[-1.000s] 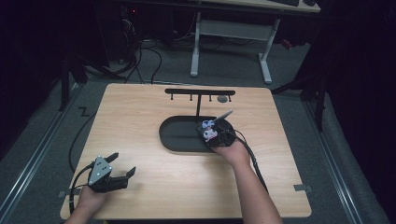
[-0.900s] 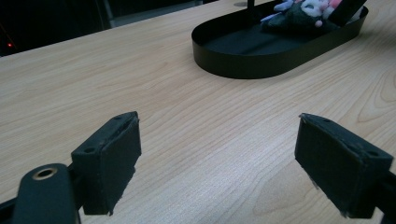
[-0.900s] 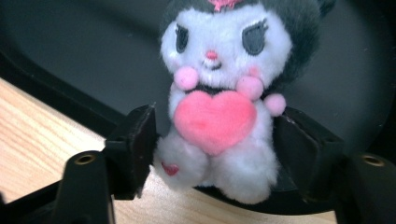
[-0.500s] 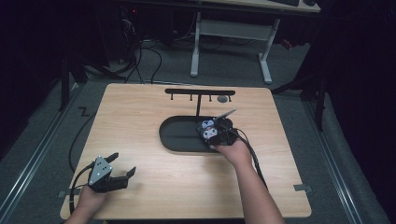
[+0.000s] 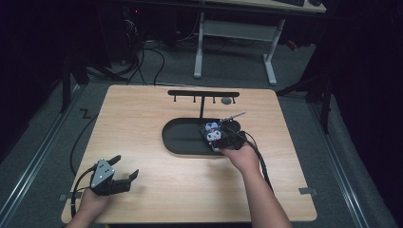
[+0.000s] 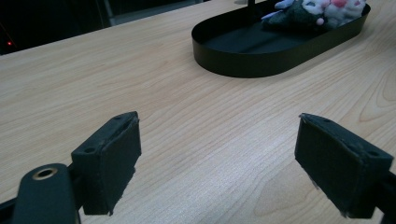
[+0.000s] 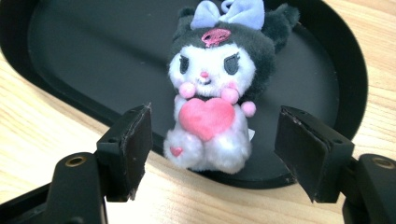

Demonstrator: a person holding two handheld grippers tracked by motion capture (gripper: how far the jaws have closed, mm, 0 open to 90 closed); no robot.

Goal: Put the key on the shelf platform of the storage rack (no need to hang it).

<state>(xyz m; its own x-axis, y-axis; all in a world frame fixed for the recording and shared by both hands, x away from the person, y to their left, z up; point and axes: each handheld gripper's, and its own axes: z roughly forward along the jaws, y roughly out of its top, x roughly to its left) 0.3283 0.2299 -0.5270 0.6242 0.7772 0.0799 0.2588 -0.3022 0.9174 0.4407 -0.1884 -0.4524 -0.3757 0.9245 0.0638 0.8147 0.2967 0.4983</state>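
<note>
Right gripper [image 7: 212, 154] has eased back toward the tray's near rim since a second ago. Its jaws are wide apart, gripping nothing; plush [image 7: 215, 88] lies between them in the tray [image 5: 178, 142], likely just released. Left gripper [image 6: 231, 163], jaws also wide and empty, is parked near the table [image 5: 142, 118] corner.

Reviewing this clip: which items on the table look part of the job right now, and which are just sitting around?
Likely in play:
- plush toy, lying in the tray between the open jaws of the right gripper
- black oval tray

Standing by:
- black hook rack behind the tray
- left gripper, open over bare table, far from the tray
</note>
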